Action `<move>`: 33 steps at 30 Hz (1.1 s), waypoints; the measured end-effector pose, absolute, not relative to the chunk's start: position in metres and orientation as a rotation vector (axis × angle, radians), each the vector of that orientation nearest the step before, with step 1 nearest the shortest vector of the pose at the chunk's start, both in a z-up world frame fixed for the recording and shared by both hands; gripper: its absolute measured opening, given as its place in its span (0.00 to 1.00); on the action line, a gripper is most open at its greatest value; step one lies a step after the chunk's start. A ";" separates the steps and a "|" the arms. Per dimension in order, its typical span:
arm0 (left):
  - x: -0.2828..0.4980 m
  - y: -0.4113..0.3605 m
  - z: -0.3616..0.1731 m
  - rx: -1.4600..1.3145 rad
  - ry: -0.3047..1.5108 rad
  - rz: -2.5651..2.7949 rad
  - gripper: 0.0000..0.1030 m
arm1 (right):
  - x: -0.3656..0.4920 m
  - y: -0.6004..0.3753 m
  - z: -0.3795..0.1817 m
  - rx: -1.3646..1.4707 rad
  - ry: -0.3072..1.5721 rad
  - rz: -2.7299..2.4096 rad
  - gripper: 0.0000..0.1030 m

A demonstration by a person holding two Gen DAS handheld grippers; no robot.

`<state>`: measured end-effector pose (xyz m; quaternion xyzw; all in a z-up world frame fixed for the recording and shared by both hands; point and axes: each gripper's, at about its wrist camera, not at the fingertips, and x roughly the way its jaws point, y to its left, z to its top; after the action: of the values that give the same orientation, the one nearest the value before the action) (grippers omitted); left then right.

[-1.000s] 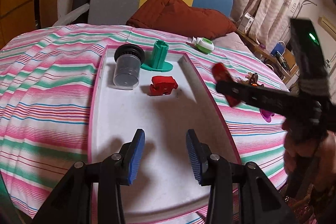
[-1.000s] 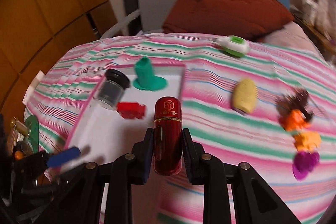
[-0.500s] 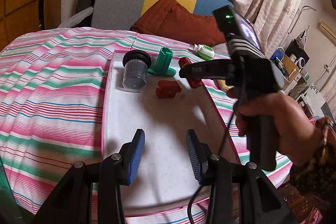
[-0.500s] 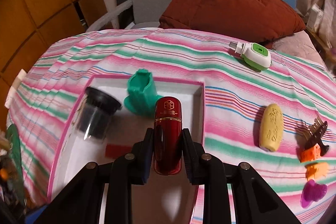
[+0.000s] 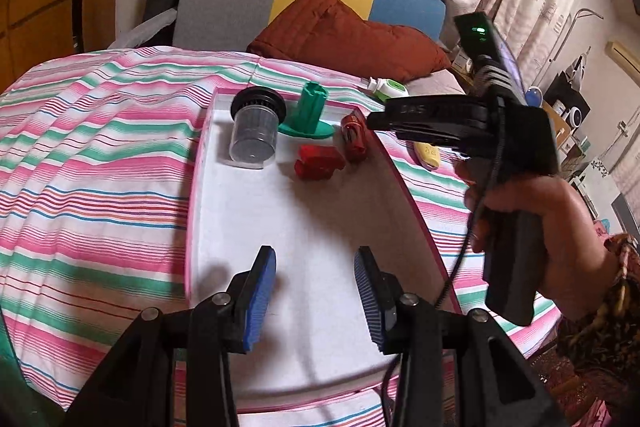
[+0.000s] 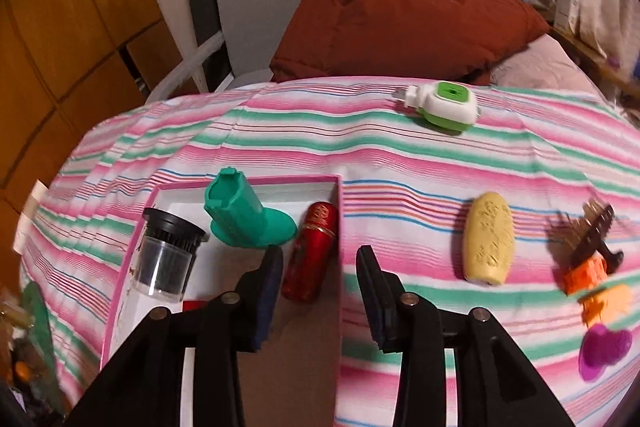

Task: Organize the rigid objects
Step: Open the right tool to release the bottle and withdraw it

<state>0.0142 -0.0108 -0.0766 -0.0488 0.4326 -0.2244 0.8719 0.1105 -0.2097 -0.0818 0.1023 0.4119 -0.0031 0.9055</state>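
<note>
Left wrist view: left gripper (image 5: 316, 291) hangs over the white tray (image 5: 320, 227), fingers moderately apart, nothing between them. Red cylindrical case (image 5: 354, 137) lies by the tray's right wall, upper centre.

Right wrist view: right gripper (image 6: 320, 291) has just been opening, pads clear of the case (image 6: 312, 251), which lies in the tray ahead of the left finger.

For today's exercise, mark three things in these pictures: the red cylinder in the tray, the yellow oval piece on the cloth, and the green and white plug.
Red cylinder (image 6: 310, 255), right wrist view, mid-body.
Yellow oval piece (image 6: 489, 238), right wrist view, embossed top face.
Green and white plug (image 6: 448, 105), right wrist view, white casing.
</note>
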 end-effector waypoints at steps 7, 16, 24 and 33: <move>0.013 -0.018 -0.080 -0.118 0.929 -0.483 0.40 | 0.073 -0.223 -0.080 0.195 0.831 -0.003 0.41; 0.001 -0.034 -0.077 -0.057 0.911 -0.506 0.40 | 0.036 -0.242 -0.093 0.156 0.871 -0.012 0.44; -0.012 -0.059 -0.074 -0.007 0.910 -0.576 0.40 | -0.002 -0.279 -0.110 0.129 0.916 -0.063 0.45; -0.026 -0.087 -0.072 0.059 0.911 -0.636 0.40 | -0.033 -0.334 -0.121 0.111 0.999 -0.161 0.64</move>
<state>-0.0260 -0.0873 -0.0720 0.0279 0.4324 -0.3020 0.8491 -0.0334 -0.3337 -0.1213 0.0534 0.4783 -0.0771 0.8732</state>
